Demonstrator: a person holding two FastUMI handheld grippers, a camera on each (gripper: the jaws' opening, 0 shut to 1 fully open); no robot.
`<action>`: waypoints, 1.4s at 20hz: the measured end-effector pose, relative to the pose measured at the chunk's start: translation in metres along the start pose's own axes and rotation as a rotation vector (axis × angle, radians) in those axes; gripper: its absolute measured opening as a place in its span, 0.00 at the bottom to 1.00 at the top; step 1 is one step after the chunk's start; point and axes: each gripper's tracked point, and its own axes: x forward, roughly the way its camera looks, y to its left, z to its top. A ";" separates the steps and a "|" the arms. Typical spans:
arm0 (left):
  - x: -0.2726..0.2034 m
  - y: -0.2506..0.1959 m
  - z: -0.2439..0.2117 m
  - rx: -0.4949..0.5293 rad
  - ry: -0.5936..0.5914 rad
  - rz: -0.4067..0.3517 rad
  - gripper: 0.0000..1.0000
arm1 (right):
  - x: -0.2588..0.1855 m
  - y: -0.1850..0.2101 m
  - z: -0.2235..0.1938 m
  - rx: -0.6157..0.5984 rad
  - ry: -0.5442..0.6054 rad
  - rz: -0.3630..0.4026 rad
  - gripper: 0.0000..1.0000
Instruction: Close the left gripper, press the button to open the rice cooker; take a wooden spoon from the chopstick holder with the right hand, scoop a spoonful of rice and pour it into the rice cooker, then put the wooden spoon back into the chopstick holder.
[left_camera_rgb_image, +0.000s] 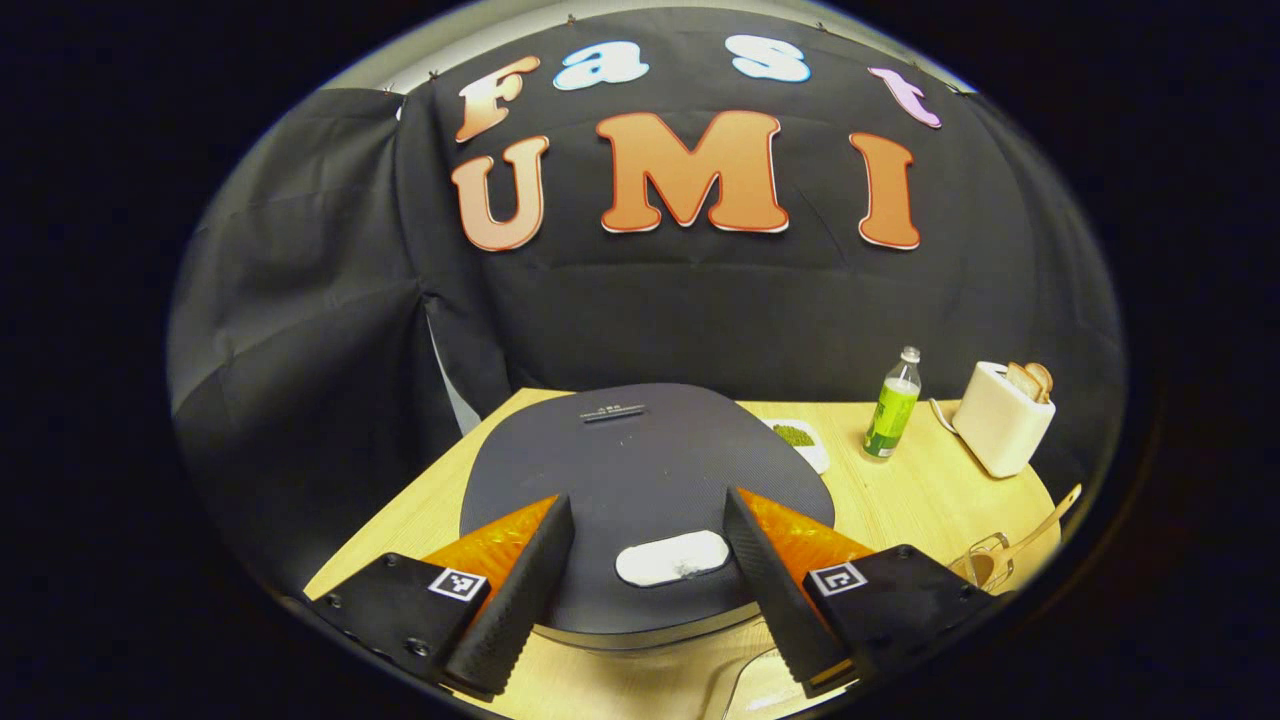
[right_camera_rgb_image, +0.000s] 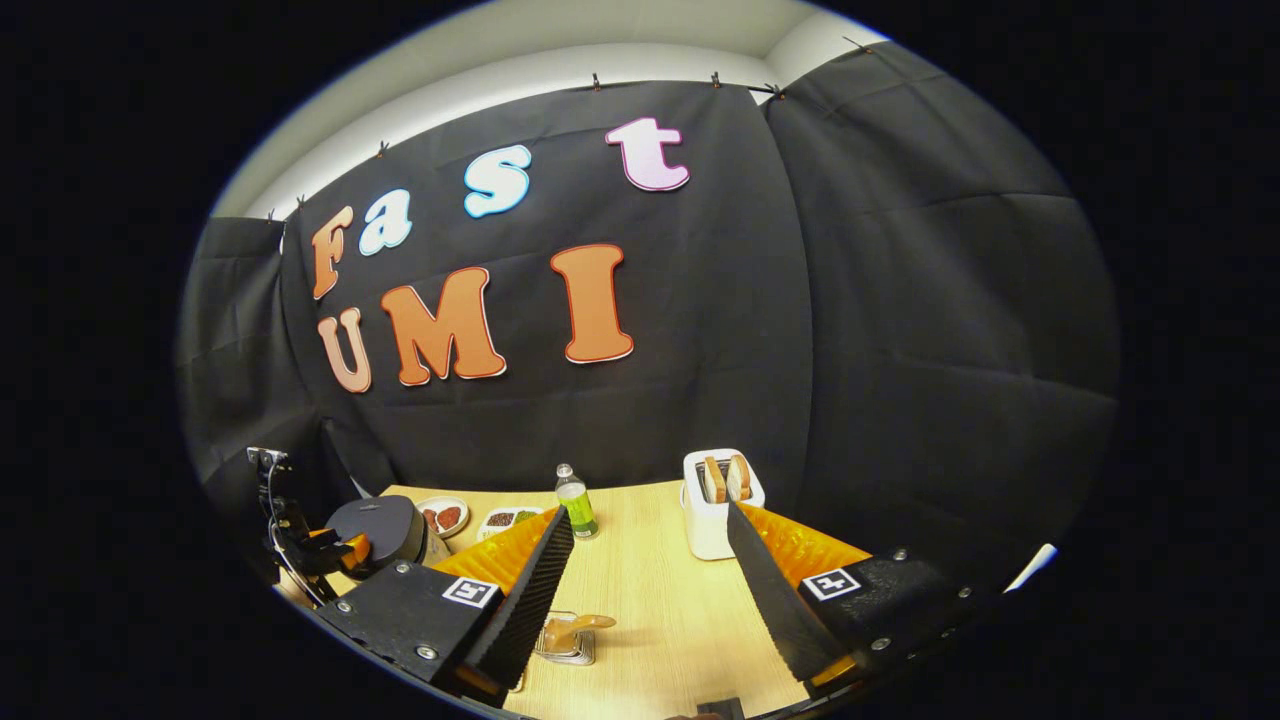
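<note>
Left gripper (left_camera_rgb_image: 648, 580) jaws apart, straddling the rice cooker's (left_camera_rgb_image: 640, 470) white button (left_camera_rgb_image: 671, 557) – button dead centre below – close first. Right gripper (right_camera_rgb_image: 640, 590) apart, idle.

- Left gripper view: close above the rice cooker (left_camera_rgb_image: 645, 490) lid, facing the back wall.
- Right gripper view: higher, farther back, over the table (right_camera_rgb_image: 650, 600), facing the same wall.
- Shared: cooker, green bottle (left_camera_rgb_image: 892, 405), toaster (left_camera_rgb_image: 1003, 415), tabletop.
</note>
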 end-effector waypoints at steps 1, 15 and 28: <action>0.001 0.000 0.001 -0.003 -0.008 -0.003 0.98 | -0.001 -0.001 0.000 -0.002 -0.002 -0.004 0.95; -0.036 0.005 0.059 0.009 -0.012 -0.059 1.00 | -0.012 0.000 0.014 0.000 -0.035 -0.011 0.95; -0.191 0.031 0.270 -0.038 -0.407 -0.124 1.00 | -0.017 0.018 0.062 -0.056 -0.136 -0.007 0.95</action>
